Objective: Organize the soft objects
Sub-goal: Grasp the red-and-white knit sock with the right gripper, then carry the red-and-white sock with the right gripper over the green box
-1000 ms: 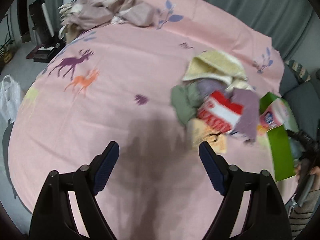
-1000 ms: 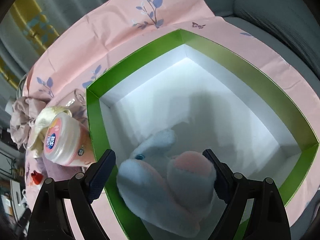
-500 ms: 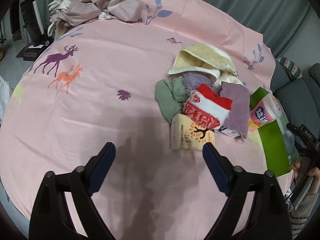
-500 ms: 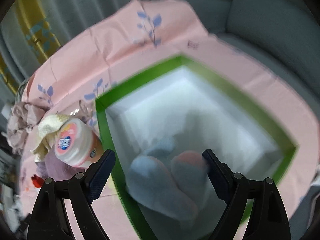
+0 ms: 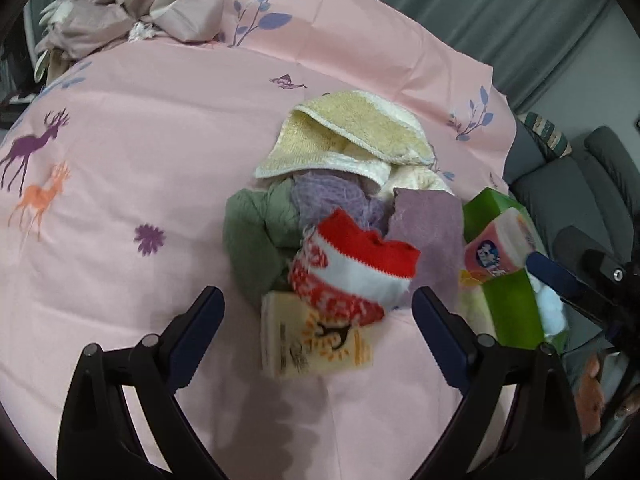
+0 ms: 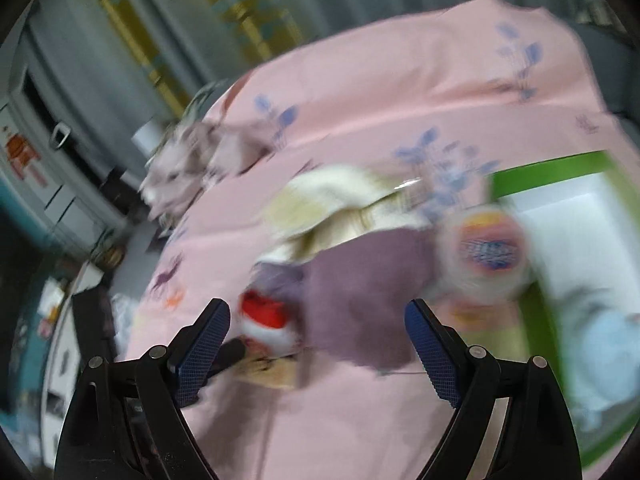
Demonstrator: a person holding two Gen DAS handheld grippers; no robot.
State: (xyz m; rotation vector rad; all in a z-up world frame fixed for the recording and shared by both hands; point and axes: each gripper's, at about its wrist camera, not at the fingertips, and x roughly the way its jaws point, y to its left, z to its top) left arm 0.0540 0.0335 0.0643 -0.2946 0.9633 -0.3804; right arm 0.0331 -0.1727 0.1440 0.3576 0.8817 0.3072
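Observation:
A pile of soft things lies on the pink sheet: a yellow towel (image 5: 352,136), a green cloth (image 5: 252,240), a purple cloth (image 5: 432,232), a red-and-white sock (image 5: 352,276) and a yellow tissue pack (image 5: 312,340). My left gripper (image 5: 316,320) is open and empty, just short of the sock and pack. My right gripper (image 6: 316,336) is open and empty above the purple cloth (image 6: 360,284) in a blurred view. The green box (image 6: 560,176) at right holds a light blue plush toy (image 6: 600,344).
A pink tissue roll pack (image 5: 500,248) leans at the green box's (image 5: 508,308) left wall. A crumpled mauve blanket (image 5: 132,12) lies at the far left of the bed. A grey sofa (image 5: 580,200) stands to the right.
My left gripper has moved closer to the pile, now framing the sock and tissue pack. My right gripper has swung left from over the box and plush toy to over the pile.

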